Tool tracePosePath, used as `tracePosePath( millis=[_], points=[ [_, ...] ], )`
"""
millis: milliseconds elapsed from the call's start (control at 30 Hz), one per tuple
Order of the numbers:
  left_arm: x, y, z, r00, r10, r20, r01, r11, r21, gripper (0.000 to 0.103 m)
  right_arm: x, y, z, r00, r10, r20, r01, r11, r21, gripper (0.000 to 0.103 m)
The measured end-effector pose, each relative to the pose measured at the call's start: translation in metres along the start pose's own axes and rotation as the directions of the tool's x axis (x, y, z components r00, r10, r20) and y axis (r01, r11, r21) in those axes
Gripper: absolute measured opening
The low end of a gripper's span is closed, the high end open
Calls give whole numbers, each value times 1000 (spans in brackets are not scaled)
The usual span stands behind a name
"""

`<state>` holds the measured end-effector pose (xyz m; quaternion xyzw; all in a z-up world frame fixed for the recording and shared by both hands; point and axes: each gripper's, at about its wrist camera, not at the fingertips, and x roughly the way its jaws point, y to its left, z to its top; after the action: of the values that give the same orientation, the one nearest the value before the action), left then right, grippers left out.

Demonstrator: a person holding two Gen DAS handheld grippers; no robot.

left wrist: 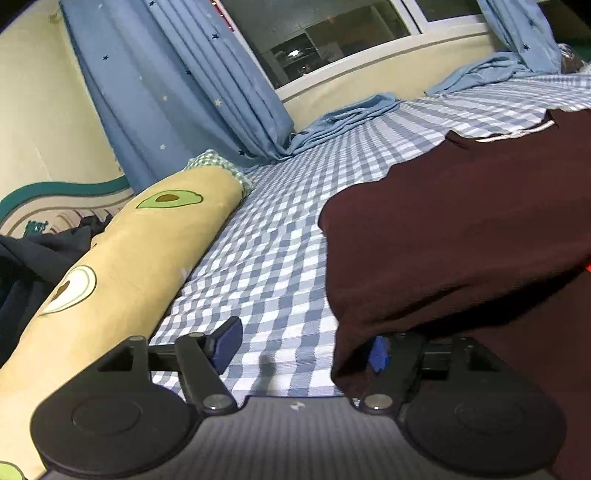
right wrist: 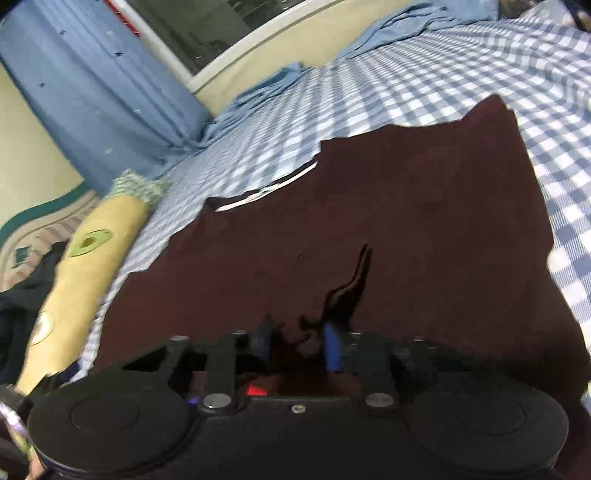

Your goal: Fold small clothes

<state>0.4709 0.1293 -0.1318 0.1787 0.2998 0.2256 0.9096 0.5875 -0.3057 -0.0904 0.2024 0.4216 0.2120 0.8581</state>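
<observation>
A dark maroon garment (left wrist: 461, 229) lies spread on the blue-and-white checked bed sheet (left wrist: 280, 236). A white label shows at its far neck edge. My left gripper (left wrist: 303, 350) stands open at the garment's near left edge. Its left fingertip (left wrist: 226, 343) rests over bare sheet, and its right fingertip (left wrist: 380, 355) is partly covered by the cloth's hem. In the right wrist view the maroon garment (right wrist: 388, 206) fills the middle. My right gripper (right wrist: 298, 343) is low on it, shut on a bunched ridge of the cloth that rises between the blue pads.
A long yellow avocado-print bolster (left wrist: 122, 266) lies along the bed's left side, with dark clothes (left wrist: 33, 266) beyond it. Blue star-print curtains (left wrist: 166, 81) and a window (left wrist: 332, 33) stand at the far wall. Crumpled light blue fabric (left wrist: 347, 114) lies along the far edge.
</observation>
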Motion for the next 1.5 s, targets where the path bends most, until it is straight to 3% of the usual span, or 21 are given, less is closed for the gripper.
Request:
tracePosePath(
  millis=[133, 233, 300, 367, 400, 567, 767, 900, 967, 1033, 1100, 1233, 1333, 1500],
  points=[
    [5, 7, -1, 999, -8, -40, 6, 999, -37, 83, -9, 13, 11, 994, -63, 84, 67, 996, -51, 20],
    [7, 10, 0, 998, -13, -57, 10, 999, -46, 86, 7, 8, 4, 988, -156, -2, 155, 983, -100, 22],
    [3, 12, -1, 998, -23, -55, 22, 999, -28, 86, 3, 11, 1, 989, -145, 3, 144, 978, -148, 33],
    [-7, 13, -2, 998, -32, -47, 32, 999, 7, 87, -8, 12, 3, 993, -112, -31, 107, 986, -130, 69],
    [-13, 14, -3, 999, -34, -42, 35, 999, 23, 89, -17, 13, 3, 993, -109, -35, 104, 987, -126, 74],
    [-61, 24, -10, 997, -67, -38, 70, 994, 89, 94, -92, 33, -17, 990, -138, 11, 135, 944, -302, 79],
    [-119, 54, -11, 993, -115, -20, 115, 993, -28, 95, -204, 45, -69, 988, -117, 96, 145, 910, -387, 92],
    [-166, 67, -30, 983, -180, 18, 181, 981, -65, 100, -261, 50, -112, 983, -111, 149, 165, 888, -429, 97],
    [-189, 68, -43, 978, -211, 5, 210, 975, -68, 100, -284, 52, -139, 978, -142, 152, 198, 856, -477, 97],
    [-208, 66, -56, 967, -256, -19, 254, 965, -68, 101, -294, 52, -162, 968, -215, 129, 251, 823, -509, 96],
    [-227, 61, -70, 952, -303, -50, 299, 952, -64, 102, -301, 50, -181, 961, -258, 100, 272, 815, -511, 96],
    [-264, 41, -91, 935, -338, -109, 336, 941, -33, 102, -311, 49, -206, 973, -219, 67, 224, 845, -486, 97],
    [-285, 31, -97, 924, -351, -153, 348, 936, -49, 102, -307, 53, -216, 975, -208, 79, 219, 839, -498, 97],
    [-316, 18, -104, 927, -337, -165, 334, 941, -46, 102, -297, 70, -223, 985, -162, 52, 163, 815, -555, 98]
  ],
)
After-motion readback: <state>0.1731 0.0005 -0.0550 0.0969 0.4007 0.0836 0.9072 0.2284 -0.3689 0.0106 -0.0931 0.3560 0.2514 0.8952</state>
